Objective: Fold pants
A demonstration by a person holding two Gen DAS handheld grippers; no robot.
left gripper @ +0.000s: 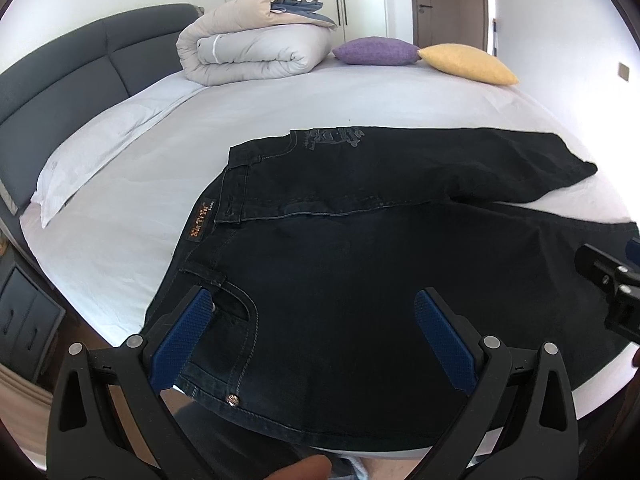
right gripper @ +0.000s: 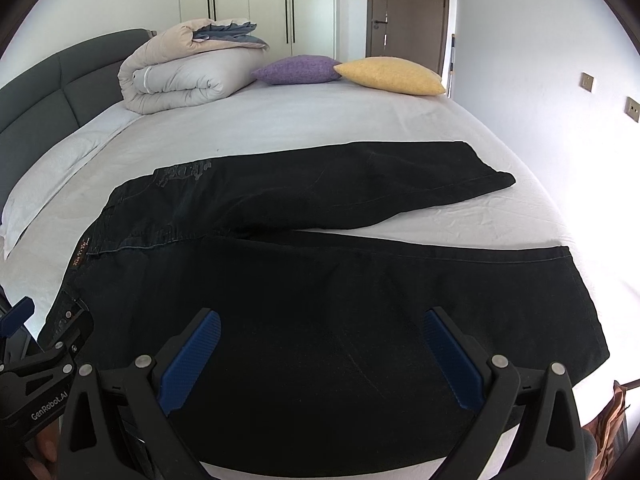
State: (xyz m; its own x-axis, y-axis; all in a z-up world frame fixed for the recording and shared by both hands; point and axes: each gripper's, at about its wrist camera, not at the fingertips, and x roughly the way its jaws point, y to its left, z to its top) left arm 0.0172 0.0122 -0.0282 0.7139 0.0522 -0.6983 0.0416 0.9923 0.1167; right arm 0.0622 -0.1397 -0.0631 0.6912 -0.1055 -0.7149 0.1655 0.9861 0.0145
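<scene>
From my left claw [left gripper: 312, 300] I see both blue pads [left gripper: 180, 340] spread wide, gripping nothing, poised over the waist end of the black pants [left gripper: 360, 260]. The left pad sits above the front pocket near the waistband; a rivet button [left gripper: 232, 401] shows just under it. The pants lie flat on the bed [left gripper: 280, 104] along its near edge, waistband toward the headboard [left gripper: 60, 76] side, with the orange brand label [left gripper: 199, 221] facing up. The legs run toward the bed's right edge and split apart, the far leg [right gripper: 400, 176] angling away from the near leg [right gripper: 440, 300].

Moving right, my right claw [right gripper: 320, 340] is also spread wide and empty, poised over the near leg at roughly mid-length. Whether either claw touches the cloth, I cannot tell.

At the bed's far edge, from the left: a rolled duvet [right gripper: 180, 76], a purple cushion [right gripper: 298, 69] and a yellow cushion [right gripper: 394, 75] touching it. A white pillow [left gripper: 92, 156] lies by the headboard.
</scene>
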